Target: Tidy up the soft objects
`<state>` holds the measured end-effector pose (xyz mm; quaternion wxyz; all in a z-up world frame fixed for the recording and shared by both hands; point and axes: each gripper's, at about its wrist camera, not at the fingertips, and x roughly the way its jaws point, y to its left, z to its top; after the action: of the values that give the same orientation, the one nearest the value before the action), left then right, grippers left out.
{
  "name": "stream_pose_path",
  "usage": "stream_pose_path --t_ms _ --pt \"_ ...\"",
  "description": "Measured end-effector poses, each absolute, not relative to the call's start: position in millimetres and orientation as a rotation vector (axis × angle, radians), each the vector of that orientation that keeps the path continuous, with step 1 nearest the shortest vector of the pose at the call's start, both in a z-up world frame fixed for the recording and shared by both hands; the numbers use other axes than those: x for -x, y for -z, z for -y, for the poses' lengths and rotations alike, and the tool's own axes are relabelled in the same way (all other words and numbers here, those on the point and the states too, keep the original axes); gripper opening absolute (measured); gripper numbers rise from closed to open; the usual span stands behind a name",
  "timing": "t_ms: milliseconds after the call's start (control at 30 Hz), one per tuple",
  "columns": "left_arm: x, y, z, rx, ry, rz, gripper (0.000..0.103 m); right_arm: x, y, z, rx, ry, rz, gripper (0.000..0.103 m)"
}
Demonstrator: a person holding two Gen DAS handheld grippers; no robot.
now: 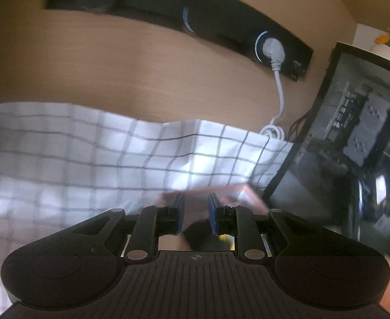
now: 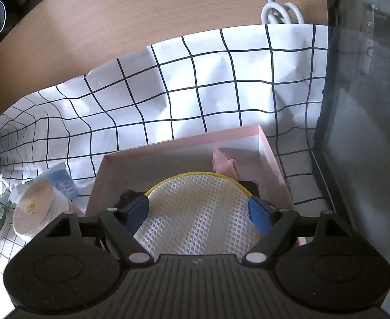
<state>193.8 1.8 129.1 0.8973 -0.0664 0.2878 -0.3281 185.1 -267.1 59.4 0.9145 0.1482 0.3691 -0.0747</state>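
Right gripper [image 2: 199,212]: jaws spread wide, blue pads pressed on either edge of a white mesh pouch [image 2: 195,212] with a yellow zip rim, so the pouch is gripped. It hangs over the pink box [image 2: 264,143], which sits at twelve o'clock from the jaws. Inside the box, a pink soft item [image 2: 224,163] lies at one o'clock and dark items show under the pouch.

Left gripper [image 1: 196,212]: jaws nearly closed, a narrow gap between the pads. The view is blurred; whether anything is held cannot be told.

Judgement: lower the pouch level into the box, clear of the rim, before releasing.

Surface: a white grid-checked cloth [image 2: 195,79] over a wooden desk [image 2: 141,13]. A round white tub [image 2: 39,207] stands at nine o'clock. A coiled white cable [image 2: 282,13] lies at twelve o'clock; a dark glass-sided case [image 2: 368,106] stands at three o'clock.
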Motion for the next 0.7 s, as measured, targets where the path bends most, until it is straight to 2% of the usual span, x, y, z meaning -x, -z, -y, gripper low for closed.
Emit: stream_pose_path --t_ms 233,367,567,700 --pt "-147 -84 -79 0.053 0.516 -0.679 0.021 -180 -68 265 -0.313 0.16 -0.747 0.088" --pt "-141 -67 -129 0.102 0.374 -0.726 0.021 -166 -96 243 -0.177 0.195 -0.677 0.09" --pt "-140 -68 -182 0.146 0.223 -0.687 0.021 -152 -157 164 -0.046 0.074 -0.508 0.091" --pt "-141 -66 -208 0.175 0.2 -0.665 0.021 -168 -167 97 -0.149 -0.139 -0.534 0.094"
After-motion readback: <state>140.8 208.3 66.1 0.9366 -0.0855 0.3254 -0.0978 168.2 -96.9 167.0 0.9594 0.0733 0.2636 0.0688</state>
